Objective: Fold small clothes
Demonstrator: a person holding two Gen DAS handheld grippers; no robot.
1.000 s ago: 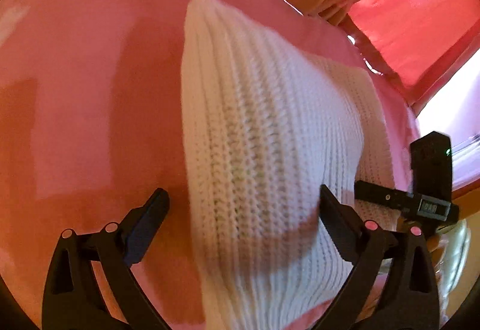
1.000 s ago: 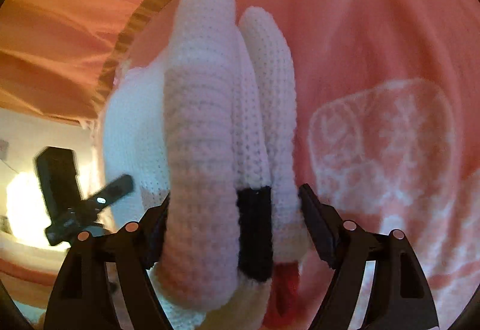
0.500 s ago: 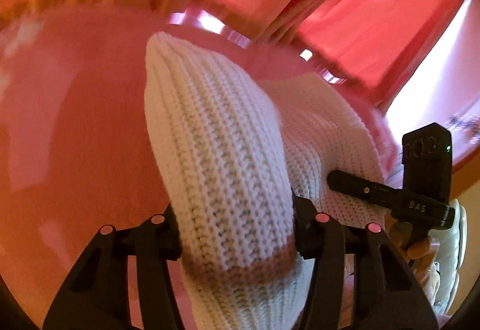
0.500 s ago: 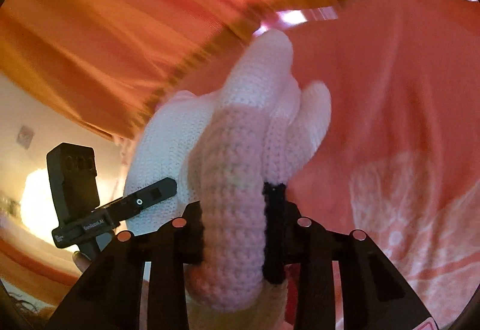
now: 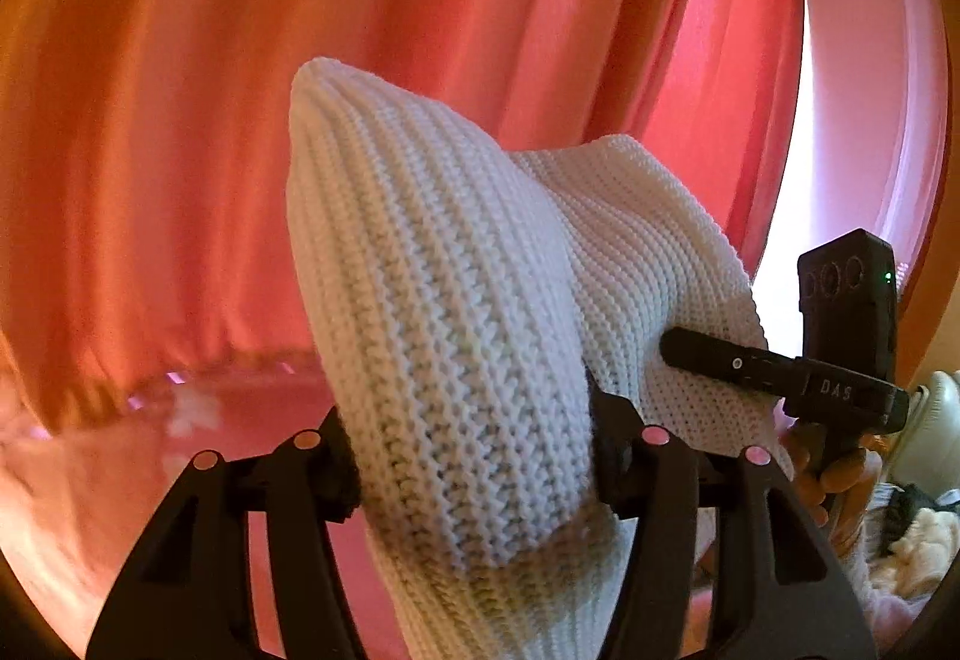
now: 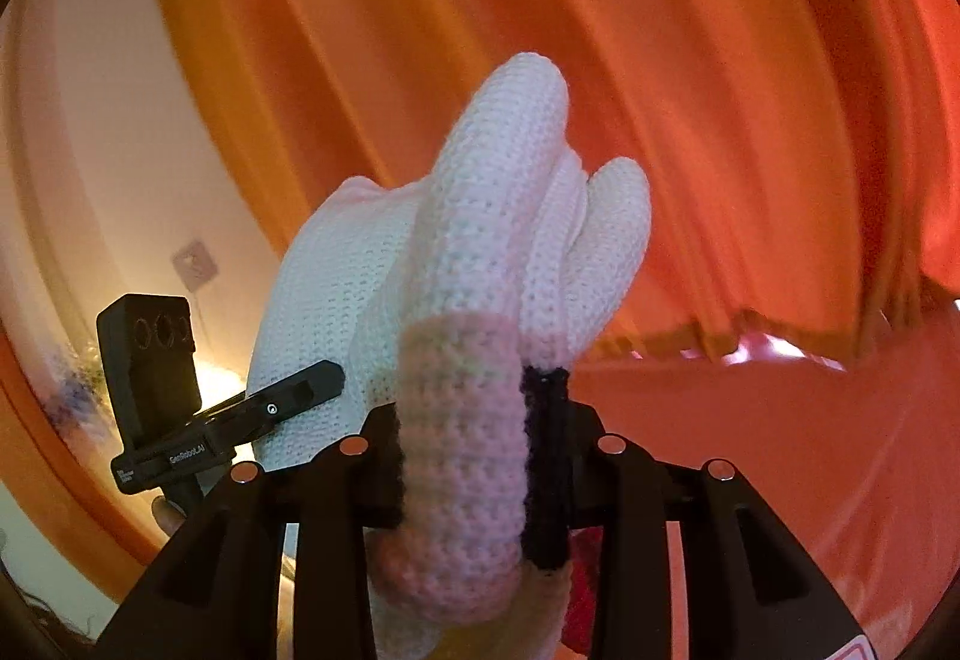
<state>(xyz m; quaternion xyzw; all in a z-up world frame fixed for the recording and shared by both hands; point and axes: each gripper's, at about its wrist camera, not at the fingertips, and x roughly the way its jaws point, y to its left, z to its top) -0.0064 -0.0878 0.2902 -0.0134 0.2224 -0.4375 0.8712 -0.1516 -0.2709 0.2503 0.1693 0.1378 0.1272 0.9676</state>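
white knit garment, gripped by left tool, right tool

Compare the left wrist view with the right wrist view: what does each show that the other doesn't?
Left wrist only: the right gripper pinching the knit's far edge, and a bright window. Right wrist only: the left gripper, the knit's black trim, and a pale wall. Both: the white knit held between the jaws, red curtain behind.
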